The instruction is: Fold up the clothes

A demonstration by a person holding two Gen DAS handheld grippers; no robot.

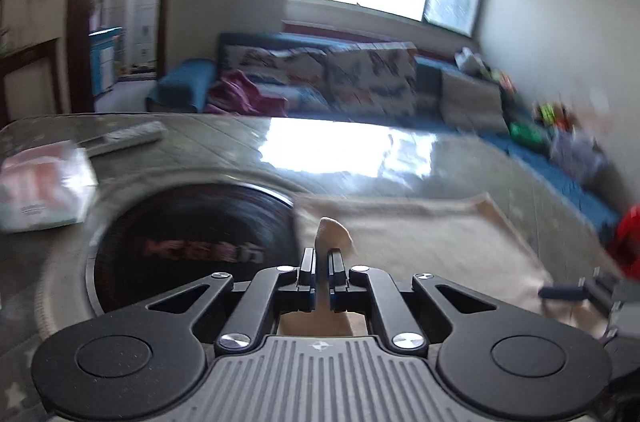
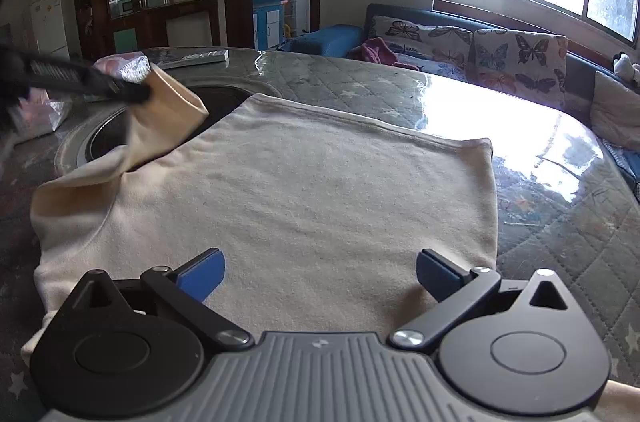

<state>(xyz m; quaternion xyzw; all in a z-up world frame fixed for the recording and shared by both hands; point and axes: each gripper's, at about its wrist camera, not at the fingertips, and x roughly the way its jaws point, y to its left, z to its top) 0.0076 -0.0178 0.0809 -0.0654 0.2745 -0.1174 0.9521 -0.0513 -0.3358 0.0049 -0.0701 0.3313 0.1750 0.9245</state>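
A cream shirt (image 2: 304, 182) lies spread on the glass-topped table (image 2: 360, 78). My left gripper (image 1: 322, 262) is shut on the shirt's sleeve (image 1: 332, 234), a tuft of cloth sticking up between its fingers. In the right wrist view the left gripper (image 2: 136, 92) holds that sleeve (image 2: 168, 110) lifted above the table at the left. My right gripper (image 2: 320, 274) is open, blue pads wide apart, hovering over the shirt's near edge. The right gripper also shows in the left wrist view (image 1: 576, 292) at the right.
A round black hotplate (image 1: 192, 230) is set in the table under the sleeve. A plastic-wrapped packet (image 1: 40, 190) and a grey remote (image 1: 124, 136) lie at the far left. A sofa (image 2: 480, 42) with butterfly cushions stands behind the table.
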